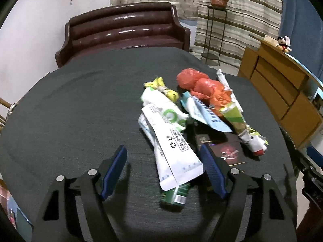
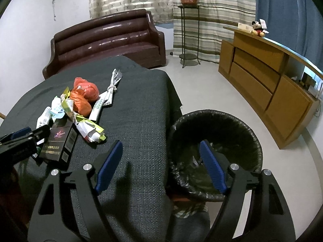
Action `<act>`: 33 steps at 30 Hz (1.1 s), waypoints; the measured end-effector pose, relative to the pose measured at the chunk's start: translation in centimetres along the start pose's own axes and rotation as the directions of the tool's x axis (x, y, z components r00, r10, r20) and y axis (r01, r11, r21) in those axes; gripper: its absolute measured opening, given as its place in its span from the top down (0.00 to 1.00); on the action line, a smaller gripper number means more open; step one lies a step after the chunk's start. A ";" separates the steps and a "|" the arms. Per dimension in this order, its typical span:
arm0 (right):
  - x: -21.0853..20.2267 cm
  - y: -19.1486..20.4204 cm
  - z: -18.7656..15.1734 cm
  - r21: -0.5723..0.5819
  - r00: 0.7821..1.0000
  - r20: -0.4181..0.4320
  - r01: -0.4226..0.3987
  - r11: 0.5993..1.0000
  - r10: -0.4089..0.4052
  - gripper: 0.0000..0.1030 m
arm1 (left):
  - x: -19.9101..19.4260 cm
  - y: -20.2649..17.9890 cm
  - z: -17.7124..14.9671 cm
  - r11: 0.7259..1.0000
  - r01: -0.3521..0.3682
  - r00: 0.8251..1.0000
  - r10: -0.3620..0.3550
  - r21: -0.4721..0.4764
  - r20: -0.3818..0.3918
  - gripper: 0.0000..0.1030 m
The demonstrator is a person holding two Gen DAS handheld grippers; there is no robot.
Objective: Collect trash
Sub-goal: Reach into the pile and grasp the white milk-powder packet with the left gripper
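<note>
Trash pile [image 1: 193,109] on dark tablecloth [image 1: 80,111]; lined bin [image 2: 218,133] beside.

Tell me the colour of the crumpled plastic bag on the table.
Orange-red; the crumpled plastic bag shows best in the left wrist view.

We note a table under dark grey cloth [image 1: 70,104]; on it lie a trash heap: white wrappers [image 1: 173,141], orange bag [image 1: 201,86], dark carton [image 2: 60,141].
</note>
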State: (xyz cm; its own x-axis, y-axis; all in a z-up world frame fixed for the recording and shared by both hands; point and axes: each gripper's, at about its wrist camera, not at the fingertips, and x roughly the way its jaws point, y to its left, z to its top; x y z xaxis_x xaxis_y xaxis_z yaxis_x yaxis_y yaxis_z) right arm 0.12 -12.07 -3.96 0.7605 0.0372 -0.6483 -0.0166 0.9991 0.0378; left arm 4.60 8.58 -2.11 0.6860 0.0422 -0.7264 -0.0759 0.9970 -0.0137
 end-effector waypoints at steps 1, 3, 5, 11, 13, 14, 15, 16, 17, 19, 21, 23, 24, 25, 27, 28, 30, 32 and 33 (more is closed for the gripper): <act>0.1 0.1 0.0 -0.002 1.000 0.000 0.001 1.000 -0.001 0.26 | 0.1 0.1 0.0 1.000 -0.003 1.000 0.003 0.001 -0.003 0.32; 0.1 0.1 0.0 -0.003 1.000 -0.001 0.000 1.000 0.000 0.26 | 0.1 0.7 -0.1 1.000 -0.008 1.000 0.008 -0.003 -0.011 0.33; 0.2 0.1 -0.1 -0.002 1.000 -0.004 0.000 1.000 0.000 0.26 | 0.1 1.2 -0.2 1.000 -0.016 1.000 0.016 -0.008 -0.018 0.33; 0.3 0.1 0.0 -0.004 1.000 -0.005 0.003 1.000 -0.003 0.26 | 0.4 1.4 -0.1 1.000 -0.025 0.999 0.024 -0.001 -0.024 0.33; 0.3 0.1 0.0 -0.005 1.000 -0.005 0.004 1.000 -0.004 0.26 | 0.8 1.3 0.0 1.000 -0.026 0.999 0.025 -0.006 -0.034 0.33; 0.4 0.1 0.0 -0.006 1.000 -0.005 0.005 1.000 -0.005 0.26 | 0.8 1.5 0.0 1.000 -0.020 0.999 0.019 -0.012 -0.040 0.37; 0.4 0.1 0.0 -0.007 1.000 -0.006 0.005 1.000 -0.005 0.26 | 1.0 1.6 0.0 1.000 -0.003 0.999 0.002 -0.018 -0.050 0.43; 0.4 0.1 0.0 -0.007 1.000 -0.006 0.005 1.000 -0.005 0.26 | 1.1 1.9 -0.1 1.000 0.014 0.998 -0.016 -0.027 -0.061 0.45; 0.4 0.1 0.0 -0.008 1.000 -0.006 0.005 1.000 -0.005 0.26 | 1.2 2.2 -0.1 0.999 0.029 0.997 -0.032 -0.036 -0.069 0.49; 0.4 0.1 0.0 -0.009 1.000 -0.006 0.005 1.000 -0.005 0.26 | 1.1 2.4 -0.3 0.998 0.037 0.996 -0.040 -0.043 -0.075 0.54; 0.4 0.1 0.0 -0.009 1.000 -0.006 0.006 1.000 -0.006 0.26 | 0.9 2.7 -0.5 0.999 0.040 0.996 -0.043 -0.037 -0.076 0.58; 0.4 0.1 0.0 -0.010 1.000 -0.005 0.008 1.000 -0.008 0.26 | 0.7 2.8 -0.6 0.999 0.043 0.996 -0.045 -0.031 -0.078 0.59; 0.4 0.2 0.0 -0.012 1.000 -0.005 0.009 1.000 -0.009 0.26 | 0.7 2.7 -0.7 0.998 0.046 0.996 -0.048 -0.032 -0.078 0.59; 0.4 0.2 0.0 -0.015 1.000 -0.004 0.010 1.000 -0.010 0.26 | 0.6 2.9 -0.7 0.998 0.050 0.995 -0.053 -0.035 -0.079 0.59; 0.4 0.4 -0.1 -0.022 1.000 -0.001 0.014 1.000 -0.014 0.26 | 0.4 3.3 -0.6 0.997 0.057 0.995 -0.060 -0.043 -0.075 0.59; 0.4 0.3 -0.1 -0.025 1.000 0.000 0.015 1.000 -0.015 0.26 | 0.4 3.3 -0.5 0.997 0.057 0.995 -0.060 -0.048 -0.074 0.59; 0.4 0.3 -0.1 -0.027 1.000 0.000 0.017 0.999 -0.017 0.26 | 0.2 3.4 -0.3 0.997 0.058 0.996 -0.062 -0.052 -0.072 0.58; 0.4 0.4 -0.2 -0.027 1.000 0.000 0.016 1.000 -0.016 0.26 | 0.0 3.8 -0.1 0.997 0.060 0.996 -0.063 -0.055 -0.065 0.57; 0.4 0.4 -0.2 -0.026 1.000 -0.001 0.016 1.000 -0.016 0.26 | -0.1 3.9 0.0 0.997 0.058 0.996 -0.061 -0.055 -0.061 0.57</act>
State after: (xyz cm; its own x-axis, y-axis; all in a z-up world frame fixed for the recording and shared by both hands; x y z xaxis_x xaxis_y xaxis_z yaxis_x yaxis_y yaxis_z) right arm 0.28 -11.69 -4.33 0.7602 0.0211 -0.6494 -0.0215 0.9997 0.0073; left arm 4.22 12.47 -2.12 0.6438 -0.0231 -0.7649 -0.0759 0.9927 -0.0938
